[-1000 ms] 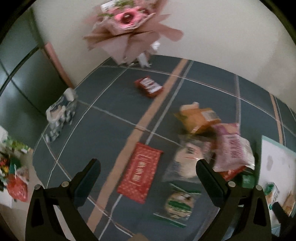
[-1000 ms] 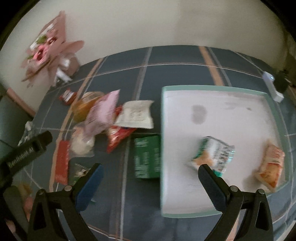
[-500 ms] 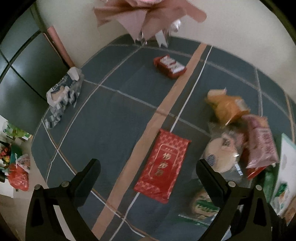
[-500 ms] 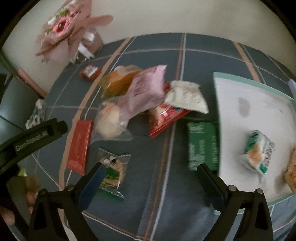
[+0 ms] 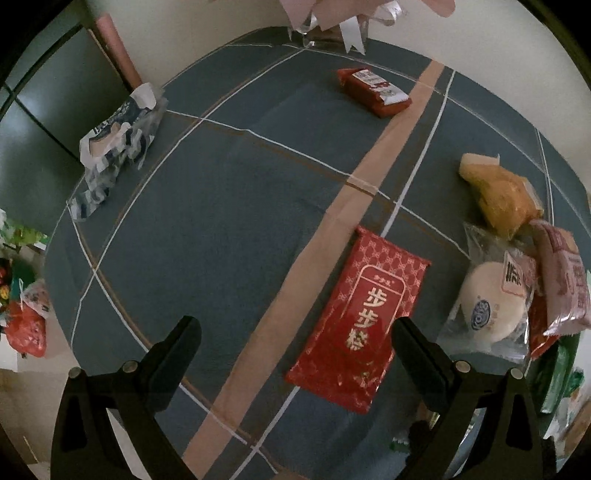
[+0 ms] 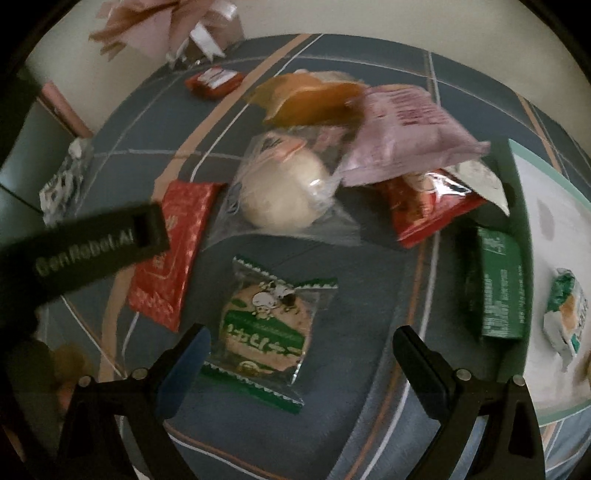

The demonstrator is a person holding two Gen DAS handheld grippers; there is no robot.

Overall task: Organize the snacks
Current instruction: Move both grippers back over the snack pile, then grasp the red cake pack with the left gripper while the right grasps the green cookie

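Observation:
My left gripper [image 5: 295, 336] is open and empty above the blue tablecloth, with a flat red packet [image 5: 360, 321] just right of its middle. My right gripper [image 6: 301, 343] is open and empty over a green-and-clear cookie packet [image 6: 267, 321]. Beyond it lie the red packet [image 6: 173, 251], a white bun in clear wrap [image 6: 282, 190], an orange bag [image 6: 314, 98], a pink bag [image 6: 410, 136], a red bag [image 6: 428, 206] and a green box [image 6: 500, 288]. A white tray [image 6: 546, 184] at the right holds a green-white snack [image 6: 565, 314].
A small red pack [image 5: 373, 90] lies far back near a pink bouquet [image 5: 332, 14] by the wall. A blue-white bag [image 5: 114, 147] sits at the table's left edge. The left gripper's arm [image 6: 81, 251] crosses the right wrist view at left. Bags lie off the table's left side [image 5: 26, 314].
Both grippers have moved left and lower over the table. The right view has swung from the tray to the cookie packet. The left view now centres on the red packet.

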